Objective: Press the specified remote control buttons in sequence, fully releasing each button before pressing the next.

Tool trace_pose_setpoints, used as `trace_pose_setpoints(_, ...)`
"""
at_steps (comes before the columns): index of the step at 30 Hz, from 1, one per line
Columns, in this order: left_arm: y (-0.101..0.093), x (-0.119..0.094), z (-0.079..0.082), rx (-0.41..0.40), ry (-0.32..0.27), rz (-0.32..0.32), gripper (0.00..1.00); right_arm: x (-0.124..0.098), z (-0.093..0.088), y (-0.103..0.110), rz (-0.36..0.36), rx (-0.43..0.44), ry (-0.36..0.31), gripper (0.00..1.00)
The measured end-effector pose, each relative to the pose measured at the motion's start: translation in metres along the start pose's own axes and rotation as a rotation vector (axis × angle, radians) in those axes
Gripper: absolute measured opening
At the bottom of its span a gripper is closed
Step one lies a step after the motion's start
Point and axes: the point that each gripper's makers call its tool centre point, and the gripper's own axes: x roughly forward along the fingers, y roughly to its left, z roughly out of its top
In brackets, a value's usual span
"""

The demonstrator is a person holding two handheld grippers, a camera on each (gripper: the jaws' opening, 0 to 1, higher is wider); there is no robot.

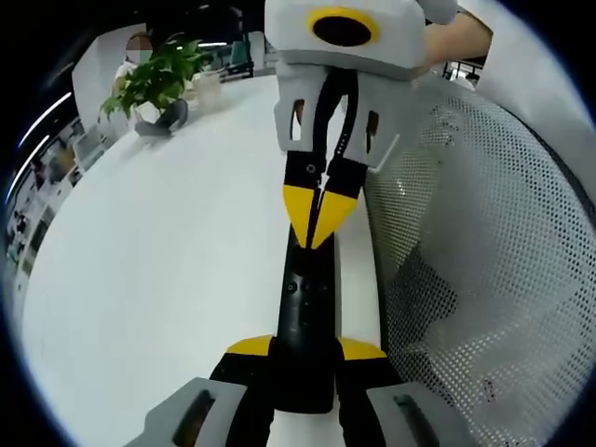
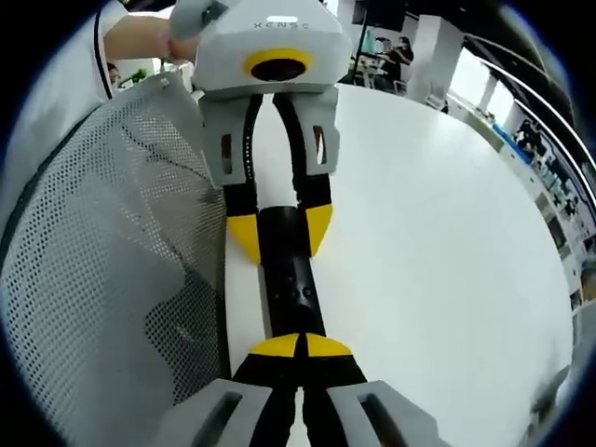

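Left gripper at frame bottom clamps the black remote's near end.
Right gripper at center, jaws together, tips on remote's far end; white table, mesh chair right.

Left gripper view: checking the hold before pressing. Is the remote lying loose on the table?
No, the left gripper clamps the remote.

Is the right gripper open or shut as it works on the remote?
Shut: in the left gripper view, the right gripper has its yellow tips together in a point against the black remote control, which the left gripper clamps.
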Motion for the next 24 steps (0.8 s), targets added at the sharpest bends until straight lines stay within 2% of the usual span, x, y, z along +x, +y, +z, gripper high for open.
trace_pose_setpoints(6,0.0,0.0,0.0,-0.006,-0.004,0.002,0.24,-0.002,0.0,0.001,-0.015,0.015,-0.046,0.0)
trace_pose_setpoints(10,0.0,0.0,0.0,-0.002,-0.002,0.001,0.24,-0.002,0.003,-0.001,0.016,0.054,-0.07,0.0)
trace_pose_setpoints(14,0.0,-0.001,0.0,-0.003,-0.004,0.0,0.24,0.0,0.008,0.003,0.031,-0.009,-0.053,0.0)
trace_pose_setpoints(16,0.0,-0.001,0.0,-0.003,-0.005,0.001,0.24,0.003,0.011,0.008,0.074,-0.006,-0.055,0.0)
trace_pose_setpoints(20,0.0,-0.001,0.0,-0.005,-0.009,0.001,0.24,0.005,0.011,0.005,0.061,-0.047,-0.021,0.0)
trace_pose_setpoints(24,0.0,-0.001,0.0,-0.003,-0.013,0.0,0.24,0.006,0.01,0.004,0.049,-0.024,-0.002,0.0)
